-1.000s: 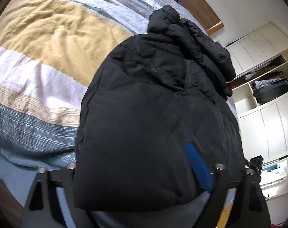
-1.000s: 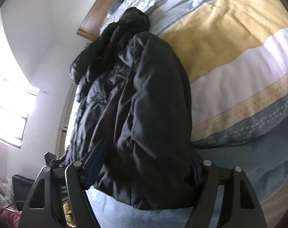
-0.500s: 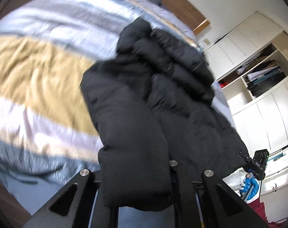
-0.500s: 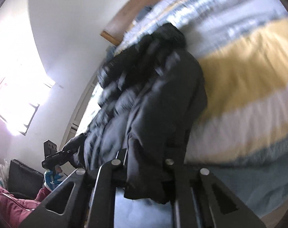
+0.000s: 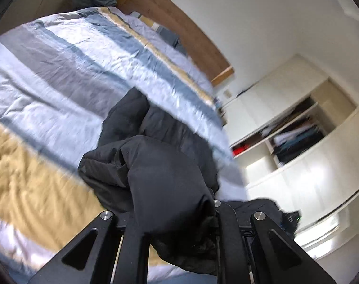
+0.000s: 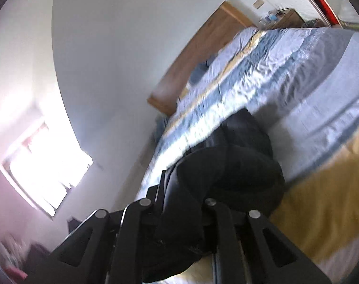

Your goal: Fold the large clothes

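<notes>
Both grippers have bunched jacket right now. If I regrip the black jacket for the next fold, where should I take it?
Probably take the black jacket by its near edge, coming from the foot of the striped duvet: that edge is what the left gripper and right gripper already pinch, while the far end lies bunched toward the headboard.

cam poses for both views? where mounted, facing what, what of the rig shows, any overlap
Left wrist: on the left gripper, looking along its fingers over the jacket up the bed to the headboard and shelves; both fingers show, clamped on fabric.
Right wrist: on the right gripper, looking over the jacket to the bed, headboard and window; both fingers show.
Shared: jacket, bed, headboard.
</notes>
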The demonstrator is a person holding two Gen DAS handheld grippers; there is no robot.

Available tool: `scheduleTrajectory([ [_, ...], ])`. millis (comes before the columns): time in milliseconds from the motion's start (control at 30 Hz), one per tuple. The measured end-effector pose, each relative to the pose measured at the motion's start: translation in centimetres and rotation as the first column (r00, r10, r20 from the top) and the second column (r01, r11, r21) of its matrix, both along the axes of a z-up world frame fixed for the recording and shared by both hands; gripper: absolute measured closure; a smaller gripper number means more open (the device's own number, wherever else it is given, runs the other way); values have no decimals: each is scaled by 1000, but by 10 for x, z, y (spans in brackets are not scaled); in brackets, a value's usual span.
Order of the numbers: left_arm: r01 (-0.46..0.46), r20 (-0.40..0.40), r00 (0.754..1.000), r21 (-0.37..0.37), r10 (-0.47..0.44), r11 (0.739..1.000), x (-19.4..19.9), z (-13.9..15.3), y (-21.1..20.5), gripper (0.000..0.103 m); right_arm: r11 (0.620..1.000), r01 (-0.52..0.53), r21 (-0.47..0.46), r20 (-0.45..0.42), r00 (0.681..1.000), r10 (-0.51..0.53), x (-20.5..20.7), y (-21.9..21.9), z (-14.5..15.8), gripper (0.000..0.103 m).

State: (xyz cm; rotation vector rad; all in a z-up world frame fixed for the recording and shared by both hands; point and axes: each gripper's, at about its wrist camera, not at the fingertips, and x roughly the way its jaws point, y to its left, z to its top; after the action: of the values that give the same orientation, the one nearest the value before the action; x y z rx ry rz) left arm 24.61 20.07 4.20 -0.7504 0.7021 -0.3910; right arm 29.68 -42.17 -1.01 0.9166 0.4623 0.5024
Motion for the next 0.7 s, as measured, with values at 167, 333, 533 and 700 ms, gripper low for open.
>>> scheduleTrajectory([
  [167,-17,40,999,-23,17,1000,58,19,6,91,997,70,31,9,997,-71,48,-9,11,91],
  [333,-52,14,999,11,52,999,114,28,11,90,991,137,-11,-22,990,-137,103,-7,20,91],
  [533,-98,-42,994,44,100,994,192,20,18,90,977,185,-110,-61,980,-192,180,6,26,91],
  [700,-139,-113,983,70,146,988,262,-9,22,86,961,216,-175,-128,962,-239,248,20,12,91],
])
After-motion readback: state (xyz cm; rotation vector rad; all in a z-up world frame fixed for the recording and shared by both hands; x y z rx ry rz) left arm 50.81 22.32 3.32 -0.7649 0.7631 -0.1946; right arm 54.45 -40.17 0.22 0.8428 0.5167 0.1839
